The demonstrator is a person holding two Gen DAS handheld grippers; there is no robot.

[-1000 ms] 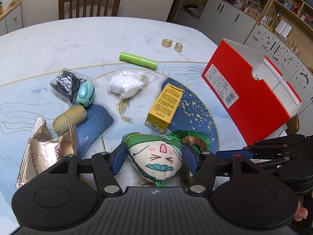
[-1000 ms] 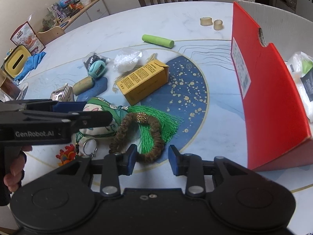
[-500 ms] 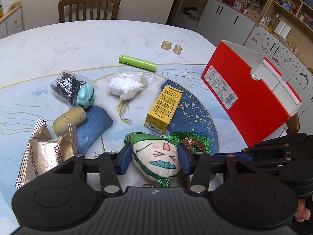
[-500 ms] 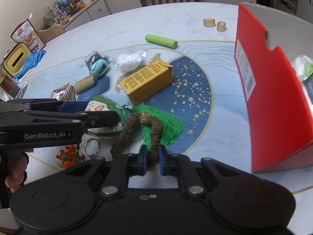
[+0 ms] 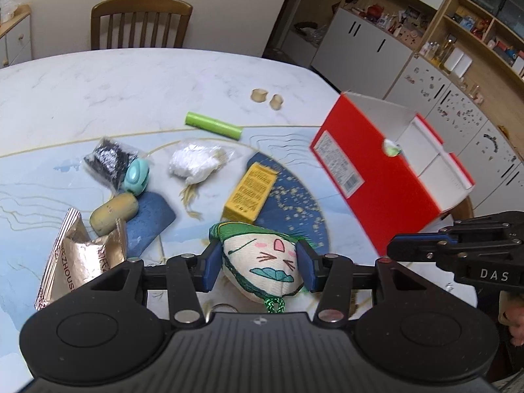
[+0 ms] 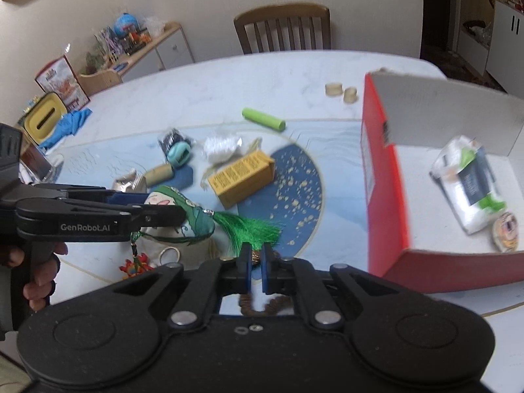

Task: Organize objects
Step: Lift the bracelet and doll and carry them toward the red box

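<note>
A cream cloth pouch (image 5: 262, 262) with a drawn face and green trim is pinched between the blue pads of my left gripper (image 5: 258, 263), held above the table. Its green tassel (image 6: 252, 229) trails to the right. My right gripper (image 6: 257, 262) is shut on a brown bead bracelet (image 6: 262, 306), whose loop hangs below the fingers. In the right wrist view the left gripper (image 6: 177, 213) reaches in from the left over the pouch (image 6: 196, 222). The open red box (image 6: 383, 180) stands to the right.
On the table lie a yellow carton (image 5: 250, 193), a green tube (image 5: 213, 126), a white bag (image 5: 193, 163), a teal case (image 5: 137, 177), an olive capsule (image 5: 113, 209) and a gold foil packet (image 5: 78, 258). The box holds a white packet (image 6: 468, 180). A chair (image 5: 140, 23) stands behind.
Left jaws closed on the pouch and raised it. Right jaws closed on the bracelet and lifted it off the table; the red box's inside has come into view.
</note>
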